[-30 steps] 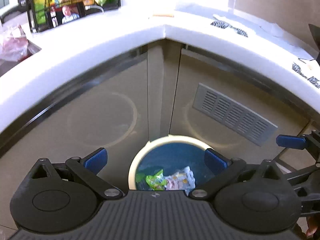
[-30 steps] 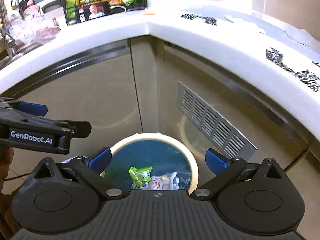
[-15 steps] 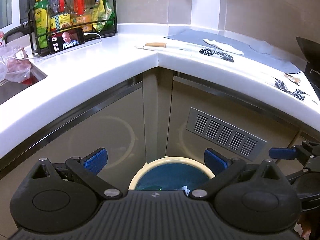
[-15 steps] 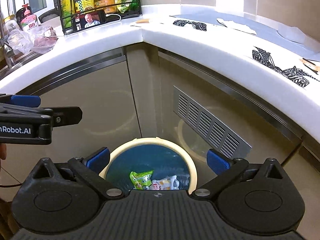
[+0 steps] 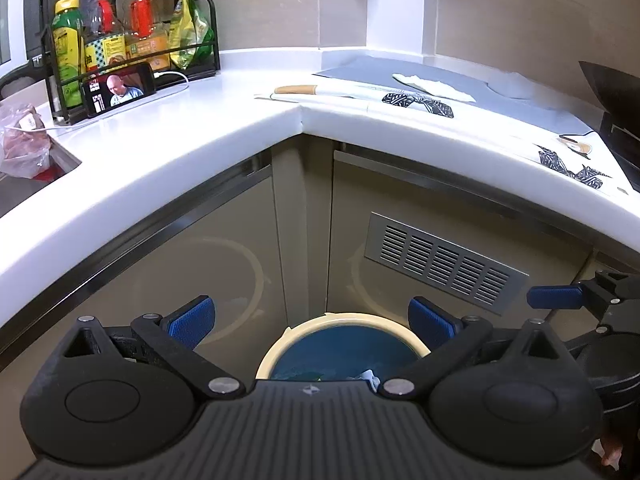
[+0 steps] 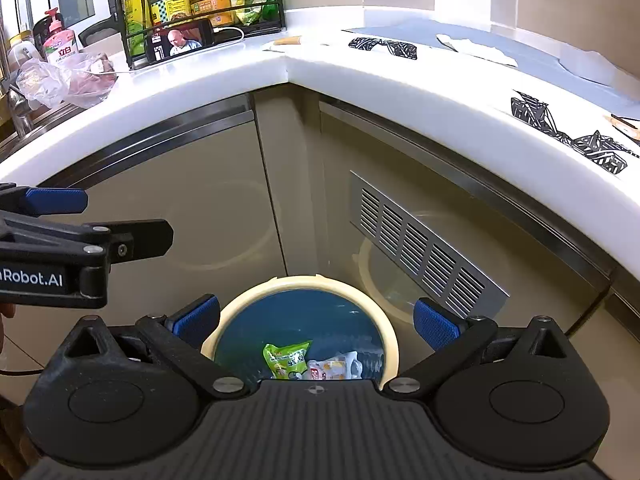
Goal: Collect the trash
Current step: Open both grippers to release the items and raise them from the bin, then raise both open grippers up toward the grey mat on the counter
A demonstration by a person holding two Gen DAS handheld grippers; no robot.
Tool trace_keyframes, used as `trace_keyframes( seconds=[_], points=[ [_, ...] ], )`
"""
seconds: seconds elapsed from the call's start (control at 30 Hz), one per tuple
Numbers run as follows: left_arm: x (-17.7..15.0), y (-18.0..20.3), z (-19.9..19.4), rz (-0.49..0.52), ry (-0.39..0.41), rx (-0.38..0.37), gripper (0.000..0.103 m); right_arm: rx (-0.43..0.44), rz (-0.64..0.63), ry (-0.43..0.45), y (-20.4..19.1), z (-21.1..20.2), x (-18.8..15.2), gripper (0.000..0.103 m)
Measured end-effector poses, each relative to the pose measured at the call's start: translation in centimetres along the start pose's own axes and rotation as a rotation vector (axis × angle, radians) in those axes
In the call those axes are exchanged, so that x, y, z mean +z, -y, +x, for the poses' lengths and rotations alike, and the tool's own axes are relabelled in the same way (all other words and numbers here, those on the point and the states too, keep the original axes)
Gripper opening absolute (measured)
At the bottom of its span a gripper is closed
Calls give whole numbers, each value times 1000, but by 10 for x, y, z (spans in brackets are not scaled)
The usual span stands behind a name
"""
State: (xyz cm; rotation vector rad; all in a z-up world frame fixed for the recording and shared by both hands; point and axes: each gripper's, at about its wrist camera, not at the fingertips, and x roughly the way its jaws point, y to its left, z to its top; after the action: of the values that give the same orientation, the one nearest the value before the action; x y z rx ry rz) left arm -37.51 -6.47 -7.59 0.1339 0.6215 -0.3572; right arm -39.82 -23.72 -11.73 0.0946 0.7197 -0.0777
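A round bin with a cream rim (image 6: 304,283) and blue liner stands on the floor in the cabinet corner; it also shows in the left wrist view (image 5: 344,318). A green wrapper (image 6: 285,358) and a white wrapper (image 6: 334,367) lie inside. My right gripper (image 6: 316,322) is open and empty above the bin. My left gripper (image 5: 311,318) is open and empty, higher up and to the left; it shows from the side in the right wrist view (image 6: 80,236). Black-patterned wrappers (image 6: 382,47) (image 6: 568,136) lie on the white counter (image 6: 224,84).
A rack of bottles (image 5: 132,40) with a phone (image 5: 118,91) leaning on it stands at the back left. A plastic bag (image 6: 66,80) lies by the sink. A grey mat with white paper (image 5: 432,86) is at the back right. A vent grille (image 6: 420,248) is in the cabinet door.
Both grippers have risen and tilted up from the bin, the left more; the countertop now fills more of each view. Both stay open and empty.
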Motion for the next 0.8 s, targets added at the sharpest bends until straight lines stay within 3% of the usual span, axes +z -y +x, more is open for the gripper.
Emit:
trace_keyframes(
  seconds=[0.43,0.63,0.8],
  points=[
    [0,1,-1,14,8,12,103,-16,-15,34,-1,-6,1,103],
    [14,1,-9,23,71,21,103,-42,-11,129,9,-28,9,103],
    [51,1,-14,22,131,-12,103,-79,37,223,31,-53,32,103]
  ],
)
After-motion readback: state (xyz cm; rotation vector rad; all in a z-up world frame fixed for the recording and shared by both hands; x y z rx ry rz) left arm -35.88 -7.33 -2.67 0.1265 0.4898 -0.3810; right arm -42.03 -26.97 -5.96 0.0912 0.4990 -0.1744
